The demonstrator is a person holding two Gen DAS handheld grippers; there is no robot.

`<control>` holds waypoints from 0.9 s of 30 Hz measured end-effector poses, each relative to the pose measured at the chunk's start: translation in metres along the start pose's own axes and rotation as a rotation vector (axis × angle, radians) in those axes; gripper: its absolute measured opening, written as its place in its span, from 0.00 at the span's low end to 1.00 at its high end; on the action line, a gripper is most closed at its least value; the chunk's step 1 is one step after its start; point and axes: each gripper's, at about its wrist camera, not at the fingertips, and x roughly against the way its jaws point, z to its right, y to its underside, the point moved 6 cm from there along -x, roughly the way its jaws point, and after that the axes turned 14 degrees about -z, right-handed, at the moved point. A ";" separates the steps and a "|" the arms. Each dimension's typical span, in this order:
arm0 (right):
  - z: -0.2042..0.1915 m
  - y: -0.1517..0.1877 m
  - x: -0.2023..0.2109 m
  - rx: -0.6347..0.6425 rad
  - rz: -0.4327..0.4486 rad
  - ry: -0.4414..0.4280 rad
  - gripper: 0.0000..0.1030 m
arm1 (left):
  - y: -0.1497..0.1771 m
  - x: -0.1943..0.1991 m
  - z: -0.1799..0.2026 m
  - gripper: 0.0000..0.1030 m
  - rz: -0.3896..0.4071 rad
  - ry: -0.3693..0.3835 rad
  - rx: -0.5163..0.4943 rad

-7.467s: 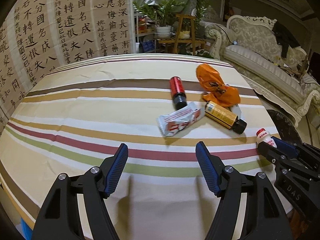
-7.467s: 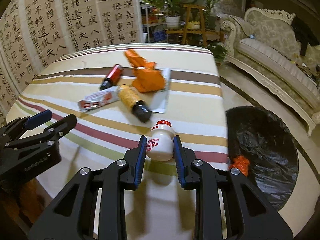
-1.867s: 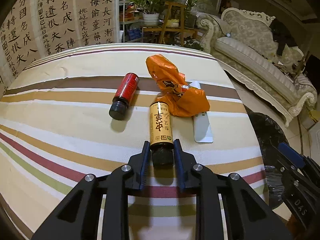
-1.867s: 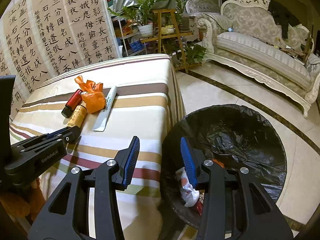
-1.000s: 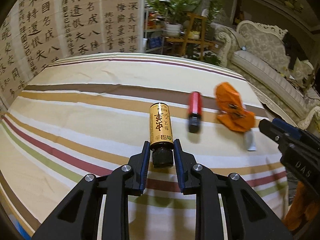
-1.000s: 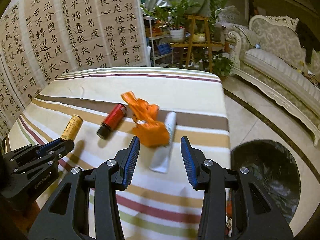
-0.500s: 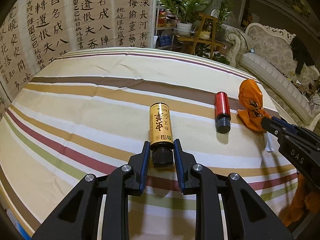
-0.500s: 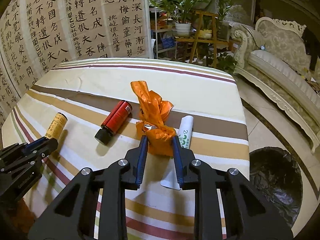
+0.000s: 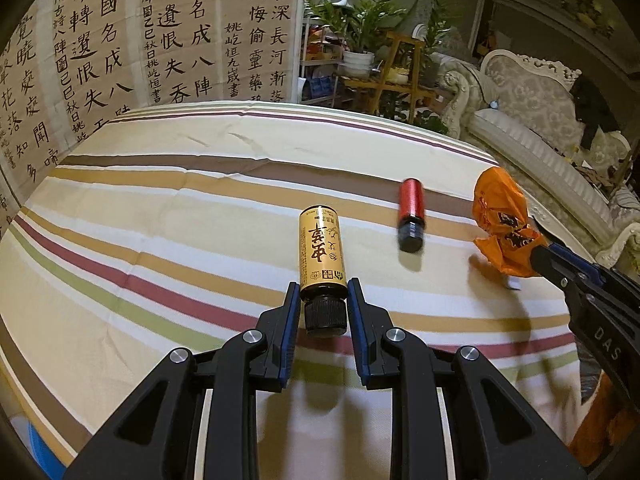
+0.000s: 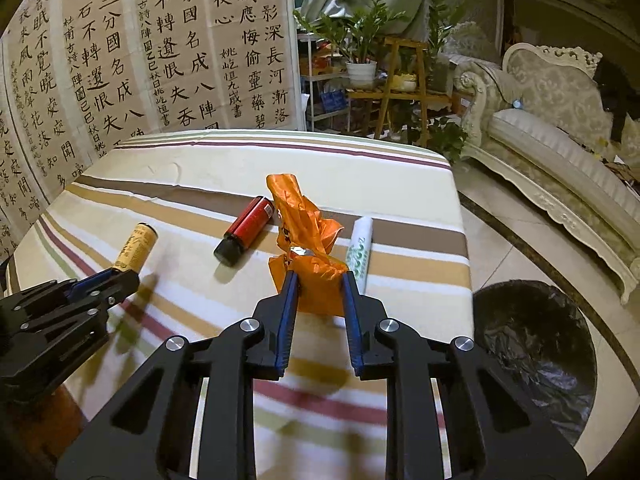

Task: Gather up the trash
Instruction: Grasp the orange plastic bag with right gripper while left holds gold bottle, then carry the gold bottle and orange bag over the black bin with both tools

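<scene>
Between my left gripper's blue pads I am holding the yellow bottle by its black cap, the pads pressing on both sides of the cap and the labelled body sticking out ahead of the fingertips over the striped tablecloth. Ahead and to the right of that gripper, the red bottle is lying on its side, apart from the yellow one.

My right gripper is squeezing the orange bag; its jaws have just been closing, and the crumpled plastic is now bunched between the pads, its twisted top rising ahead of the fingertips. Just right of the bag, beside the right finger, the white tube is lying flat on the cloth. Left of the bag I am seeing the red bottle again. Low to the right of this gripper, off the table edge, the black bin is standing on the floor.
</scene>
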 end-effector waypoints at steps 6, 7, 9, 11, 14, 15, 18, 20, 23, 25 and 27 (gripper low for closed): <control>0.010 0.021 0.020 -0.021 0.013 0.009 0.21 | 0.013 0.011 0.017 0.24 0.009 0.022 -0.027; 0.013 0.024 0.022 -0.026 0.014 0.013 0.21 | 0.016 0.012 0.020 0.24 0.010 0.025 -0.031; 0.019 0.032 0.028 -0.038 0.016 0.019 0.21 | 0.021 0.015 0.027 0.24 0.010 0.032 -0.043; 0.026 0.041 0.033 -0.054 0.017 0.027 0.21 | 0.026 0.018 0.034 0.24 0.013 0.040 -0.055; 0.038 0.055 0.040 -0.072 0.019 0.037 0.21 | 0.033 0.022 0.045 0.24 0.016 0.050 -0.072; 0.041 0.059 0.042 -0.078 0.020 0.040 0.21 | 0.035 0.024 0.048 0.24 0.018 0.051 -0.077; 0.052 0.071 0.049 -0.100 0.021 0.052 0.21 | 0.040 0.027 0.057 0.24 0.020 0.060 -0.094; 0.059 0.077 0.053 -0.114 0.024 0.060 0.21 | 0.044 0.029 0.066 0.24 0.024 0.067 -0.109; 0.070 0.086 0.059 -0.135 0.029 0.072 0.21 | 0.049 0.032 0.078 0.24 0.028 0.077 -0.128; 0.080 0.092 0.063 -0.153 0.034 0.080 0.21 | 0.052 0.034 0.087 0.24 0.031 0.083 -0.143; 0.087 0.097 0.066 -0.167 0.038 0.086 0.21 | 0.055 0.035 0.097 0.24 0.033 0.089 -0.158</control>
